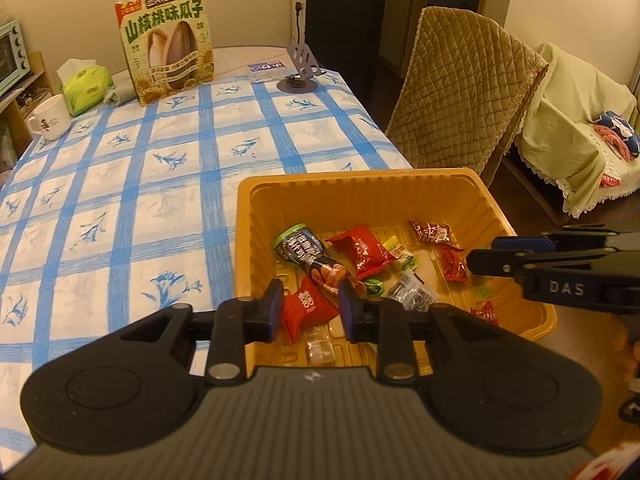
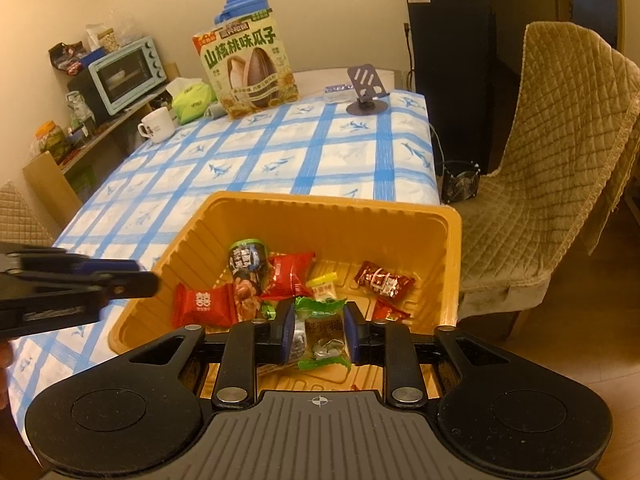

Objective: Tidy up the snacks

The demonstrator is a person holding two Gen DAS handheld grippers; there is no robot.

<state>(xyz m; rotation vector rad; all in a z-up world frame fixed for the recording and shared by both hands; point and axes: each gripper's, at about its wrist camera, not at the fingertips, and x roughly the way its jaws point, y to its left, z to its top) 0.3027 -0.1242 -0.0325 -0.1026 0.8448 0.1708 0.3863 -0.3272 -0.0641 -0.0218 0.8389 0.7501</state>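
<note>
An orange plastic tray stands at the table's near right corner and holds several wrapped snacks: a dark nut packet, red candy packs and a red pack with a white emblem. My left gripper hovers open over the tray's near left part, empty. My right gripper is above the tray's near side with a green-and-clear candy pack between its fingers; it shows from the side in the left wrist view.
A blue-checked tablecloth covers the table. At the far end stand a sunflower seed bag, a green tissue pack, a white mug and a phone stand. A quilted chair is at the right.
</note>
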